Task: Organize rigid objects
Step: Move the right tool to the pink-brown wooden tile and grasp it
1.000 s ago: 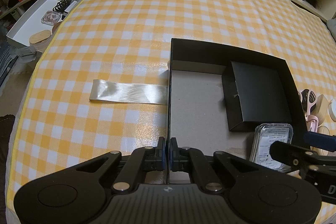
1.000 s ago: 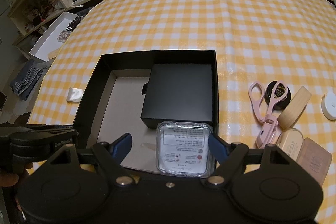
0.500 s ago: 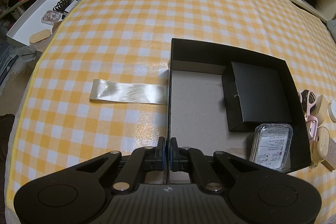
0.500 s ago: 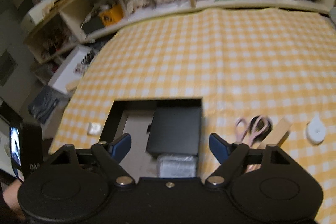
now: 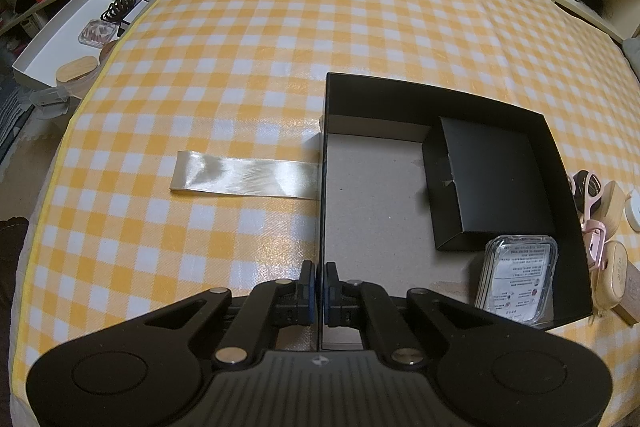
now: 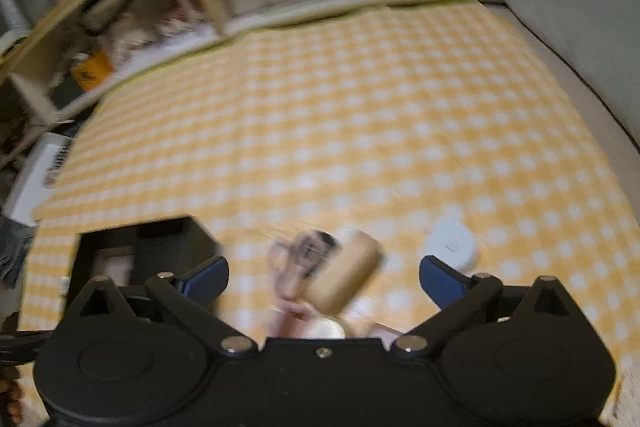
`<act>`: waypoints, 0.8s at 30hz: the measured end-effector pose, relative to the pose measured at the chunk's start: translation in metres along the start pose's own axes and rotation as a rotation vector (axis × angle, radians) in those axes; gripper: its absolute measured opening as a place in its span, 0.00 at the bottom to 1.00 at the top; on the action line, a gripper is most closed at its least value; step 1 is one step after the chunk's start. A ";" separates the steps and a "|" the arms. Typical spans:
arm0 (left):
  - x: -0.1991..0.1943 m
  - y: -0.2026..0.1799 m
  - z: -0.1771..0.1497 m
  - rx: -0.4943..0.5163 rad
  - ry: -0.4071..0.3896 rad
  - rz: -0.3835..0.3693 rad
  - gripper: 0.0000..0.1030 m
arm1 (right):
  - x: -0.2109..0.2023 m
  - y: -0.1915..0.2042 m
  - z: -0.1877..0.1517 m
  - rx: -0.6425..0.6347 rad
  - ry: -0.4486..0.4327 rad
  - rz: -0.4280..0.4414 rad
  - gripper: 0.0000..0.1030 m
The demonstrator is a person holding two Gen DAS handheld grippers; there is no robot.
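Wooden cylinder (image 6: 347,277) lies on checked cloth (image 6: 360,131) between right gripper (image 6: 324,277) jaws, untouched, jaws opening wide. Pink scissors (image 6: 294,259) beside it, white disc (image 6: 452,243) right. Left gripper (image 5: 319,293) pinches black box (image 5: 440,95) wall; clear case (image 5: 518,275) inside.

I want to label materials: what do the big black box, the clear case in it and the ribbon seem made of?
Box: likely cardboard, matte black walls, raw grey board floor.
Case: probably hard clear plastic, glossy, with a printed label showing through.
Ribbon: looks like satin fabric, with a pale cream sheen.
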State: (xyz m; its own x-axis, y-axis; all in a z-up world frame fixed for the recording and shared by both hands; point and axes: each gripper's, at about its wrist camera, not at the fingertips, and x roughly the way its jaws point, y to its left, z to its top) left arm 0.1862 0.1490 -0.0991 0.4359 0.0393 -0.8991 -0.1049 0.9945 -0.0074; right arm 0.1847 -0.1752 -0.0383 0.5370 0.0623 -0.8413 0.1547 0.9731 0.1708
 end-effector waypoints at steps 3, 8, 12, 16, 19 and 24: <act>0.000 0.000 0.000 0.000 0.000 0.000 0.04 | 0.017 -0.022 -0.011 0.045 0.074 -0.067 1.00; 0.000 0.000 0.000 -0.001 0.000 -0.001 0.04 | 0.048 -0.044 -0.025 0.172 0.221 -0.117 1.00; 0.000 0.000 0.000 0.000 0.001 -0.001 0.04 | 0.067 -0.046 -0.034 0.221 0.290 -0.169 1.00; 0.000 0.001 0.000 0.000 0.000 -0.001 0.04 | 0.074 -0.042 -0.040 0.203 0.304 -0.203 1.00; 0.000 0.001 0.001 0.000 0.000 -0.001 0.04 | 0.079 -0.035 -0.040 0.204 0.297 -0.207 1.00; 0.000 0.001 0.000 -0.001 0.001 -0.001 0.04 | 0.088 -0.027 -0.038 0.216 0.318 -0.202 1.00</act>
State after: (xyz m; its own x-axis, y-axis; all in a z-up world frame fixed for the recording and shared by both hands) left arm 0.1865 0.1499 -0.0993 0.4352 0.0379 -0.8995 -0.1053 0.9944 -0.0091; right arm 0.1961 -0.1877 -0.1369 0.2013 -0.0264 -0.9792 0.4182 0.9063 0.0615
